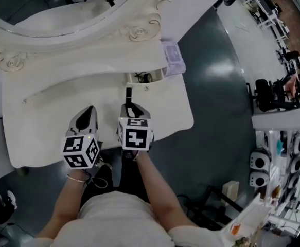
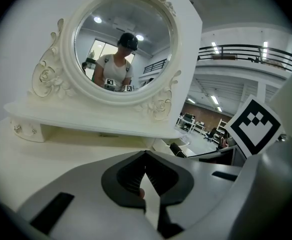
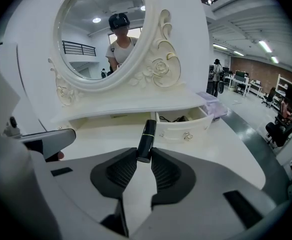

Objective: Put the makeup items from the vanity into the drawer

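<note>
Your right gripper point(image 3: 143, 158) pinches a black lipstick tube point(image 3: 146, 136) by its lower end. The tube points toward the open drawer point(image 3: 185, 129) at the vanity's right, well short of it. Your left gripper point(image 2: 145, 154) sits just beside, jaws pressed together, nothing between. Both hover over the white surface point(image 1: 52, 112).

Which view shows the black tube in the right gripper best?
The right gripper view: the black tube stands close up, clamped in the right gripper, with its gold band visible. The head view shows it only as a thin dark line ahead of that gripper. The left gripper view gives at most a dark stub.
</note>
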A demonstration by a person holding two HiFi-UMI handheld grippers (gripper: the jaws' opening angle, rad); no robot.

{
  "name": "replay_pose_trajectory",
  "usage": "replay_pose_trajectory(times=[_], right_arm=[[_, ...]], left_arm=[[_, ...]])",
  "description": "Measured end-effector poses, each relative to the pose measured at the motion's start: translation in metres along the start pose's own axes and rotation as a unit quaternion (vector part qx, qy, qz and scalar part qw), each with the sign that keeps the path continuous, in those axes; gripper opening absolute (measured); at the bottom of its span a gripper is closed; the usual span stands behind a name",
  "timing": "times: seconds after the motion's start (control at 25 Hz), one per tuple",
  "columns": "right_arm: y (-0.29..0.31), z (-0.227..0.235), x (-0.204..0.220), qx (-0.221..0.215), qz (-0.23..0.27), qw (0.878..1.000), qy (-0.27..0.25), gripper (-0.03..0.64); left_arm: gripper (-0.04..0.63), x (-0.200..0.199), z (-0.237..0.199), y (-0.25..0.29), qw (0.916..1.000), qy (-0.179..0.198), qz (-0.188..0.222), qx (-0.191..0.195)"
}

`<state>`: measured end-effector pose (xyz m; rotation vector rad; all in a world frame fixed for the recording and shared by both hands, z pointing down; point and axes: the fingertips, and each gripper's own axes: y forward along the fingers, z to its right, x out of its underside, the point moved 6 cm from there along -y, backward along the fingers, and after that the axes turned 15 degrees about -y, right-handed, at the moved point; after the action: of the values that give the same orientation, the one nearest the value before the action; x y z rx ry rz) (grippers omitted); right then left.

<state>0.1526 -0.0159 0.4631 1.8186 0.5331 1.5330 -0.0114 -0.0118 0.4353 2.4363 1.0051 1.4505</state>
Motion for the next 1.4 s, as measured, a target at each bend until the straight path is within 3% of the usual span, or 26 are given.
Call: replay_pose_trajectory(times=[0.48, 0.92, 1.08, 1.4], right_arm=[[0.003, 0.034, -0.006, -0.007, -0.022, 1.000, -0.003, 0.098], [0.015, 0.063, -0.022, -0.054, -0.078, 0.995, -0.034, 0.098], [0.021, 0.065, -0.031, -0.088, -0.096, 0.991, -0.044, 0.098], [0.039, 0.087, -0.053, -0.112, -0.138, 0.979, -0.102, 0.098]], left_arm=[[0.002, -0.003, 0.020, 0.035, 0.9997, 0.009, -0.016, 0.015], [0.002, -0.007, 0.033, 0.074, 0.9994, 0.008, -0.029, 0.016], [0.002, -0.010, 0.037, 0.092, 0.9996, 0.002, -0.026, 0.007], [0.002, -0.017, 0.045, 0.122, 0.9994, -0.033, -0.004, -0.013]])
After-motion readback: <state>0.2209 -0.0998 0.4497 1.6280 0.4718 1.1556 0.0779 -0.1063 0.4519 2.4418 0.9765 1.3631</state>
